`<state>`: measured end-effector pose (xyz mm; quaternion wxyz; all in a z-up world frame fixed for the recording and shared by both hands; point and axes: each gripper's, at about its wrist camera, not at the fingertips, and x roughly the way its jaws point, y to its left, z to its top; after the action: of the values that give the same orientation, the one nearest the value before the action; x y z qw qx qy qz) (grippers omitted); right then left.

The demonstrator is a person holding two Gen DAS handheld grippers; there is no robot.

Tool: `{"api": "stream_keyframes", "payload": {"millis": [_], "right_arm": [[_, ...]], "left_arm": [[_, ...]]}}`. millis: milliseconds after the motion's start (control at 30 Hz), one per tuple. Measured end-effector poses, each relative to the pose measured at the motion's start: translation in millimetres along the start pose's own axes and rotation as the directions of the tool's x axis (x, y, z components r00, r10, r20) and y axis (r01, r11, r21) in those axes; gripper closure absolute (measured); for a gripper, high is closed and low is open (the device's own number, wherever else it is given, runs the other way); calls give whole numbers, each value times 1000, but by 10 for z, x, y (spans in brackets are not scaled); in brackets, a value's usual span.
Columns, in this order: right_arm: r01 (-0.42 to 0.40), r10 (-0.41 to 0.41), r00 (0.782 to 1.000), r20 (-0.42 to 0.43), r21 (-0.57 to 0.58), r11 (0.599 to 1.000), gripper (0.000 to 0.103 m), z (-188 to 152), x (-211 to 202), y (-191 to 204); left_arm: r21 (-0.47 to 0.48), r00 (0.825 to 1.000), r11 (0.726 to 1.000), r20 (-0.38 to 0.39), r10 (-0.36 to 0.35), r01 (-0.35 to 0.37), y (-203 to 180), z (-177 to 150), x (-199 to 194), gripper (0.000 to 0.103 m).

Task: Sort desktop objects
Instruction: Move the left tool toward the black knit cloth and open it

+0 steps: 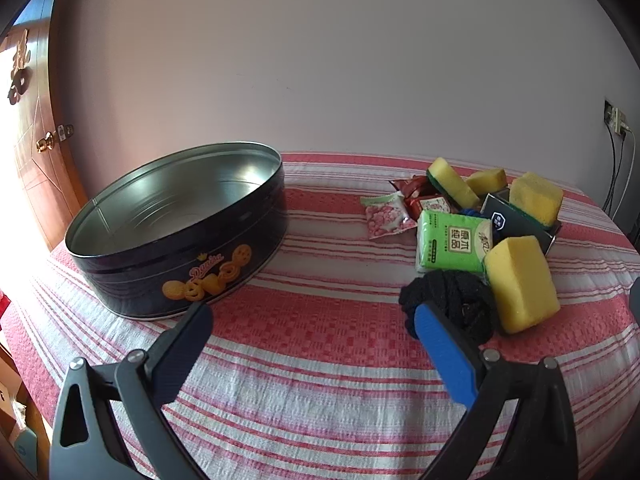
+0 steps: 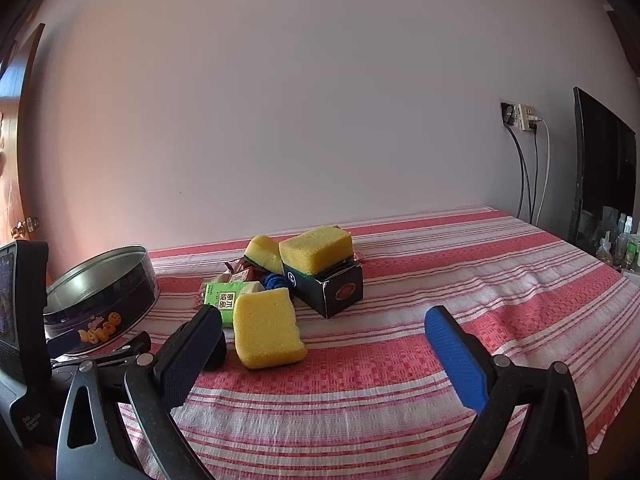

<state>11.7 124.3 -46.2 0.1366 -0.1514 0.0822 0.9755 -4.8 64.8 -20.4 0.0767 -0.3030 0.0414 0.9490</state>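
While both tools hang clear of the pile, I note the left hand-held gripper (image 1: 312, 324) with its fingers spread wide and nothing between them; the right hand-held gripper (image 2: 324, 330) likewise apart and empty. Task things sit in a loose heap on the red-and-white striped cloth surface (image 1: 320, 380): yellow rectangular foam sponge (image 1: 520, 284) nearest, black knotted cord bundle (image 1: 452, 304) touching it, green plastic tissue pack (image 1: 452, 240) just behind, dark cardboard box (image 2: 332, 288) with another sponge on top; round dark metal biscuit tin (image 1: 176, 228), open and empty, stands well apart to the left.

Risks, as I judge them: heap is tightly stacked, so pulling one piece may drag or topple neighbours; cord may snag the left blue finger (image 1: 444, 352); soft sponge may squash and slip.

Writing: tin shows gold script, seemingly "Danisa", with biscuit pictures; tissue pack bears Chinese characters; box label too small to read.
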Motion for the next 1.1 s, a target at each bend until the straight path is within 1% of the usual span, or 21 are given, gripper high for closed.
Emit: {"api": "stream_keyframes", "payload": {"millis": [233, 500, 567, 667, 733, 800, 867, 967, 1100], "right_arm": [[14, -13, 1000, -15, 16, 1000, 0, -8, 46, -83], [22, -21, 1000, -18, 42, 999, 0, 5, 29, -211], [25, -24, 1000, -18, 46, 999, 0, 7, 20, -239], [29, -28, 999, -21, 54, 998, 0, 12, 13, -285], [33, -31, 999, -22, 62, 998, 0, 12, 8, -323], [36, -34, 999, -24, 72, 997, 0, 10, 2, -367], [35, -33, 999, -30, 83, 996, 0, 9, 4, -404], [35, -32, 999, -35, 97, 995, 0, 5, 13, -442], [34, -30, 999, -43, 108, 994, 0, 8, 30, -466]], "left_arm": [[5, 999, 999, -28, -31, 32, -106, 31, 72, 1], [27, 998, 998, -34, -53, 54, -247, 101, 74, 1], [45, 997, 997, -45, -58, 60, -304, 131, 103, 1], [78, 996, 996, -73, -42, 47, -398, 157, 183, 0], [78, 995, 995, -85, -58, 65, -424, 175, 199, 1], [83, 995, 995, -87, -52, 59, -444, 192, 206, 2], [90, 995, 994, -85, -61, 69, -468, 200, 209, 8], [86, 991, 991, -92, -94, 102, -493, 189, 198, 16], [88, 991, 990, -83, -104, 111, -504, 177, 185, 21]]}}
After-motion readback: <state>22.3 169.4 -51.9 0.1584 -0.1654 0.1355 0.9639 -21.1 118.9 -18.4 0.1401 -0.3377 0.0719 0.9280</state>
